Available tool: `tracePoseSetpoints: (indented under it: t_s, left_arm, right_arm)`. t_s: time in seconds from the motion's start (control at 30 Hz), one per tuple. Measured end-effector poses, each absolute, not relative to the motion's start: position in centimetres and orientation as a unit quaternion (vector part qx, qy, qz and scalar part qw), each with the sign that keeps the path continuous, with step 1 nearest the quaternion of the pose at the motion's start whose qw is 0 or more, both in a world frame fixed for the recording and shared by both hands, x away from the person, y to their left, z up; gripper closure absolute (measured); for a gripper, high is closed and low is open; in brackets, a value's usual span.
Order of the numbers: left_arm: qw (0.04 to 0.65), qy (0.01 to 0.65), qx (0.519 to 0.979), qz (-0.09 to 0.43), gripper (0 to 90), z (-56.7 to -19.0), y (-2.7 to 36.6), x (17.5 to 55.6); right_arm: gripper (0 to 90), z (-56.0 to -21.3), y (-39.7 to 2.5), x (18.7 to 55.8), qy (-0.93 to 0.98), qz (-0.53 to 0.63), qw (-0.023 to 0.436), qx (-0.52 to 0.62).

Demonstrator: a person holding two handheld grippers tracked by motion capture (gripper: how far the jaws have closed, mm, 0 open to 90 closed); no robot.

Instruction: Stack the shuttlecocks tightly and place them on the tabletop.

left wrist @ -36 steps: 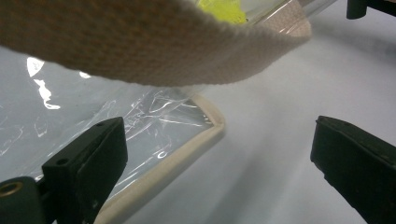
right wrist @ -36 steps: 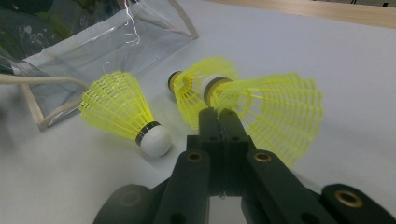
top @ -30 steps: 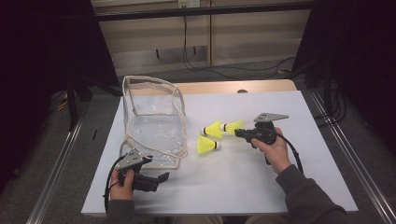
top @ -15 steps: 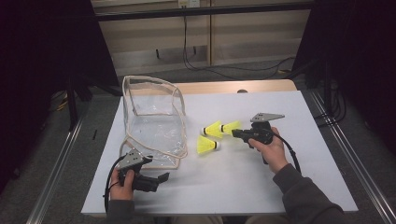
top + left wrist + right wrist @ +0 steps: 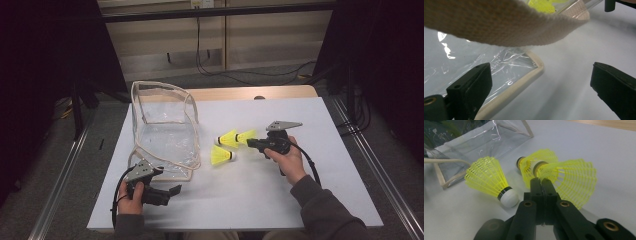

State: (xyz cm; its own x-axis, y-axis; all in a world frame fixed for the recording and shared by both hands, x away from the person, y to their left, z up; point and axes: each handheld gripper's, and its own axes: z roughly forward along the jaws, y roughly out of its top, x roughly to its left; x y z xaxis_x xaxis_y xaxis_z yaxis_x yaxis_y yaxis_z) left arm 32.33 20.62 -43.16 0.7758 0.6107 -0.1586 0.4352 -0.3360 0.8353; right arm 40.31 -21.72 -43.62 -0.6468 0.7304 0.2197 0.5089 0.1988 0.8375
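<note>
- Right gripper moved a bit left toward shuttles vs 1 s ago; jaws pinched on skirt of one yellow shuttlecock.
- 2nd shuttlecock nested w/ it, 3rd just beside, on white table.
- Left gripper jaws wide, at clear bag near corner.

Three yellow shuttlecocks, one clear bag, two grippers, one white table.
</note>
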Motion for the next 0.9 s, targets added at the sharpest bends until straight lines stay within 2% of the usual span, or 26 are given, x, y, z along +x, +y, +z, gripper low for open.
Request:
tracePoseSetpoints:
  t_s: [0.9]
  left_arm:
    - [0.481, 0.324, 0.808, 0.101, 3.9, -42.98, 20.63, 32.24]
  right_arm:
    - [89.6, -43.65, -20.95, 40.49, 0.769, 0.485, 0.11, 0.401]
